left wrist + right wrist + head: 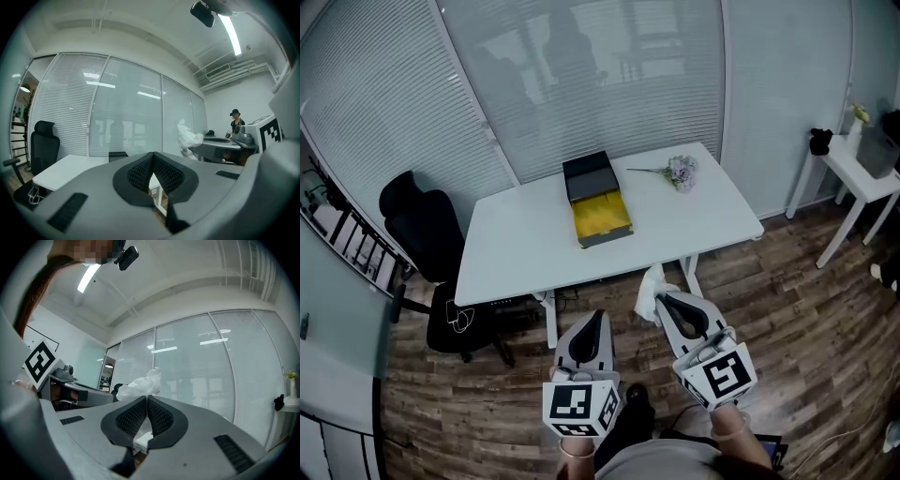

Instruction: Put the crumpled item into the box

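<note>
White table (516, 246), box (597, 202), wood floor (792, 314), right tool (664, 300) pinching crumpled bag (650, 284), left tool (598, 317) closed

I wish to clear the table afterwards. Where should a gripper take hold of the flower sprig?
Take the flower sprig by its bare stem, from above, jaws across it. It lies flat on the table, and the blooms would probably crush.

Your lane's open: the near half of the white table (525, 248) is bare right up to the open box (602, 217), its yellow inside facing up. Its black lid (587, 174) lies back on the far side. The flower sprig (680, 172) sits right of the box, apart from it. The office chair (427, 230) crowds the table's left end.
</note>
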A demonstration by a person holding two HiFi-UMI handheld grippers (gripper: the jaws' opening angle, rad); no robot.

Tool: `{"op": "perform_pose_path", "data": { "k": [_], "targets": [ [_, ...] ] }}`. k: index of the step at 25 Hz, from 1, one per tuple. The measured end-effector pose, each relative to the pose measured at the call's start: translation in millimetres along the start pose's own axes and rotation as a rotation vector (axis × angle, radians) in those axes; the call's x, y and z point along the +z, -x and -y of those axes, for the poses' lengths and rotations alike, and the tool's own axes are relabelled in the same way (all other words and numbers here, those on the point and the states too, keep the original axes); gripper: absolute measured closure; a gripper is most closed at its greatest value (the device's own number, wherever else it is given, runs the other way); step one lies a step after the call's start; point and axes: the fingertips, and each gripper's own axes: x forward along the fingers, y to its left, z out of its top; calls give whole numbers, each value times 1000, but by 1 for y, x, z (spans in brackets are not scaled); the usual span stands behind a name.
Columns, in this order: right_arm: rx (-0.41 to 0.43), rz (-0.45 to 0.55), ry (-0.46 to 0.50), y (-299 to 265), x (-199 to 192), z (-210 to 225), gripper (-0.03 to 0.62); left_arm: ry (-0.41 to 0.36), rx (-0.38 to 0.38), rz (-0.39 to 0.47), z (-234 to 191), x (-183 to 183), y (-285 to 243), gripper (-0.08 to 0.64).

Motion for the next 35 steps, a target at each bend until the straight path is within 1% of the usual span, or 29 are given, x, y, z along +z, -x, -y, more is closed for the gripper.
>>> {"op": "perform_pose_path", "data": {
  "k": [11, 20, 26, 35],
  "targets": [
    [-22, 1, 34, -86, -1, 20, 561, 3, -50, 15, -60, 11, -65, 545],
    [-42, -19, 76, -143, -5, 26, 561, 25, -80, 19, -105, 11, -99, 545],
    [-72, -27, 89, -165, -8, 30, 560, 27, -121, 6, -121, 8, -114, 545],
    [-82, -41, 90, -187, -16, 39, 560, 30, -134, 9, -136, 9, -137, 545]
  ]
}}
